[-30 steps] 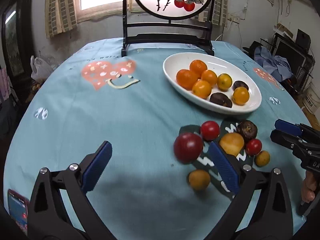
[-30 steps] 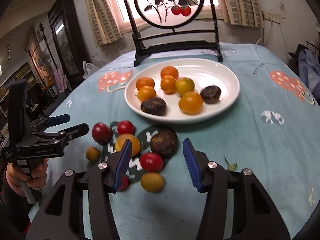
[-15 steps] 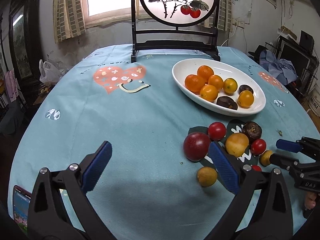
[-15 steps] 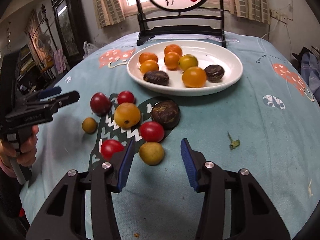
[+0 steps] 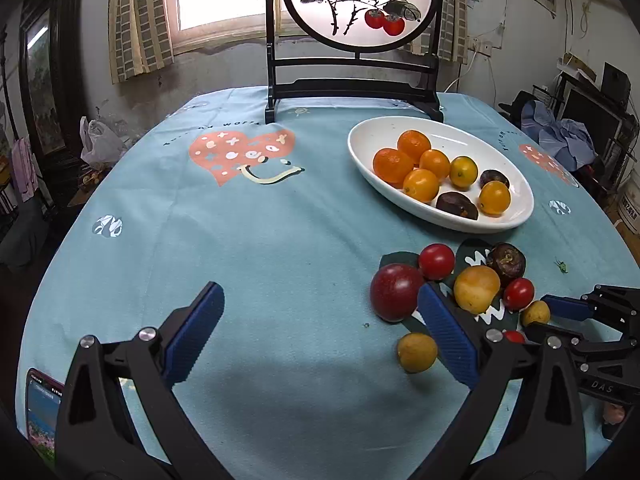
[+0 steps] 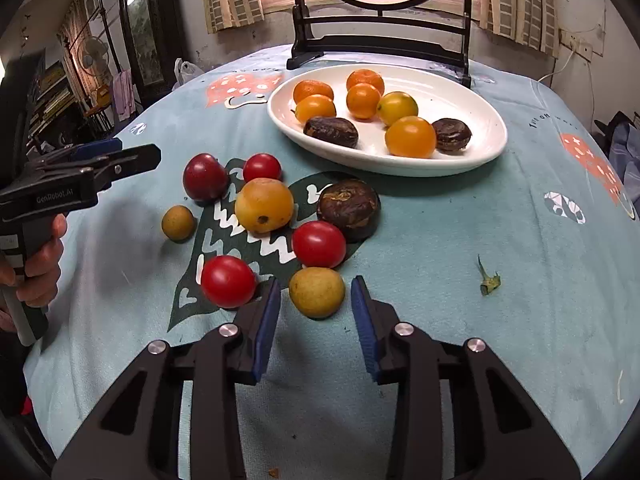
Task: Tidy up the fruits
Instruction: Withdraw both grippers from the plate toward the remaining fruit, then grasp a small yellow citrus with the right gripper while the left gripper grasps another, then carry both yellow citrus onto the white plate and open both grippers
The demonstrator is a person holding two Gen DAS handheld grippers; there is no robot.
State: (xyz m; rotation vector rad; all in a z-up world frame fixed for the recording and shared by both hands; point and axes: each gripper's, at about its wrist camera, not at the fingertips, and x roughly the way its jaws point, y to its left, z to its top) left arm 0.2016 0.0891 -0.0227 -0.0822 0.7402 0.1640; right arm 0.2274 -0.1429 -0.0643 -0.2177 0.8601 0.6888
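Observation:
A white oval plate (image 6: 488, 148) holds several oranges and two dark fruits; it also shows in the left wrist view (image 5: 360, 152). Loose fruit lies on the blue tablecloth in front of it. My right gripper (image 6: 316, 308) is open, low over the cloth, its fingers on either side of a small yellow-brown fruit (image 6: 317, 291). Red tomatoes (image 6: 319, 243) and a yellow-orange fruit (image 6: 264, 205) lie just beyond. My left gripper (image 5: 316, 332) is wide open and empty above bare cloth, left of a dark red plum (image 5: 394, 291) and a small yellow fruit (image 5: 417, 352).
A black-framed round screen (image 5: 356, 4) stands at the table's far edge. A dark brown fruit (image 6: 348, 208) lies near the plate. A green stem scrap (image 6: 489, 276) lies on the cloth to the right. A phone (image 5: 40, 412) lies at the near left edge.
My right gripper has dropped and moved forward until its fingers flank the small yellow-brown fruit. My left gripper has drawn back slightly and stays open.

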